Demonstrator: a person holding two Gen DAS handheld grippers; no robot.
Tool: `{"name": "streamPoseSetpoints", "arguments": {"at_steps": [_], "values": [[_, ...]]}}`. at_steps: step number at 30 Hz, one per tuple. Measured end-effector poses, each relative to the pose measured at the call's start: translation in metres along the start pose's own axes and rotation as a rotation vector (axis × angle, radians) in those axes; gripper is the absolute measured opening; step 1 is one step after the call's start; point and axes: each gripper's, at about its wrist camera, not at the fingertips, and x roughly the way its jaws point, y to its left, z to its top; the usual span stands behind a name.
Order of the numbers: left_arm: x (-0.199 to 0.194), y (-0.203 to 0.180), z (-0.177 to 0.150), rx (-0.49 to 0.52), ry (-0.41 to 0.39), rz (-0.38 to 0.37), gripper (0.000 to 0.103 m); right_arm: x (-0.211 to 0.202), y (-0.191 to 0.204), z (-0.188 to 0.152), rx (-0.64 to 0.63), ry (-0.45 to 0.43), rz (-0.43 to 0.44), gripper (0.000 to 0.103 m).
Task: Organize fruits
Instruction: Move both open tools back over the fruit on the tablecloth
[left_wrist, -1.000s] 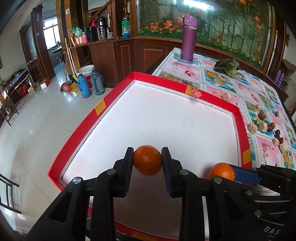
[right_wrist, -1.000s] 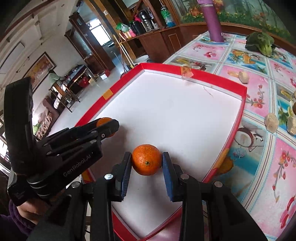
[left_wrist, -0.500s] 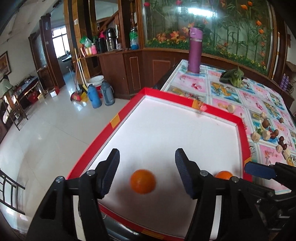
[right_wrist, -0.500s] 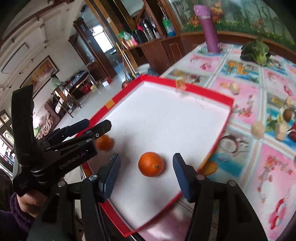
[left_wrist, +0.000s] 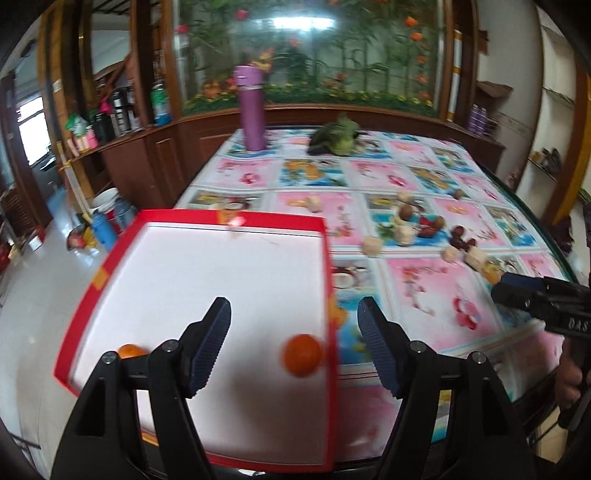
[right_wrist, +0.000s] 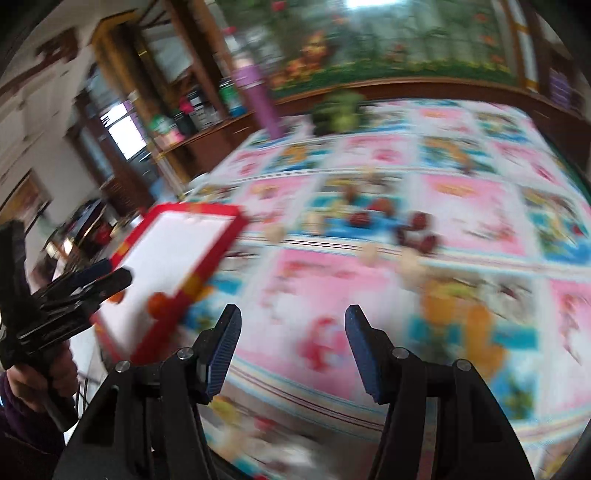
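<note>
On the left of the worktop (left_wrist: 424, 295) lies a red-rimmed white tray (left_wrist: 110, 258), set against the worktop's left edge and reaching to its near edge. Two oranges lie inside it. The first orange (left_wrist: 130, 350) sits at the tray's near left corner, half hidden behind the left tongs (left_wrist: 293, 341), whose jaws stand wide apart with nothing between them. The second orange (left_wrist: 302, 355) rests near the tray's near right corner, just beside or touching the right rim; motion blur makes it hard to say which. So two fruits appear to be placed, and that part of the job looks done.

Further right, past the tray's right rim, the patterned cloth carries the remainder: a scatter of small pale pieces (left_wrist: 372, 246) and dark reddish-brown fruits (left_wrist: 435, 223) spread across the middle of the worktop, well apart from the tray. Another small orange-yellow piece (left_wrist: 491, 274) lies toward the right edge, near the tip of the right tongs (right_wrist: 291, 341). Those tongs, in their own blurred view, are also spread wide and empty, aimed over the cloth and not the tray.

At the far edge stand a purple flask (left_wrist: 251, 107) and a green leafy bundle (left_wrist: 336, 138), neither obviously part of the sorting.

My judgement: the task is at an early stage, with most of the loose fruits yet to be gathered.
</note>
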Motion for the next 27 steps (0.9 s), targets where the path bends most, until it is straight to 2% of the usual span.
{"name": "streamPoseSetpoints", "arguments": {"at_steps": [5,7,12,27], "values": [[0.005,-0.034,0.004,0.063,0.019,-0.023,0.073,-0.012,-0.034,-0.003,0.073,-0.021,-0.058,0.058],[0.007,-0.047,0.007,0.088,0.017,-0.022,0.081,-0.012,-0.038,-0.003,0.089,-0.024,-0.06,0.058],[0.018,-0.068,0.015,0.138,0.024,0.003,0.083,-0.011,-0.048,-0.002,0.092,-0.03,-0.065,0.058],[0.055,-0.086,0.027,0.172,0.073,0.027,0.084,-0.002,-0.072,0.017,0.129,-0.019,-0.084,0.058]]}}
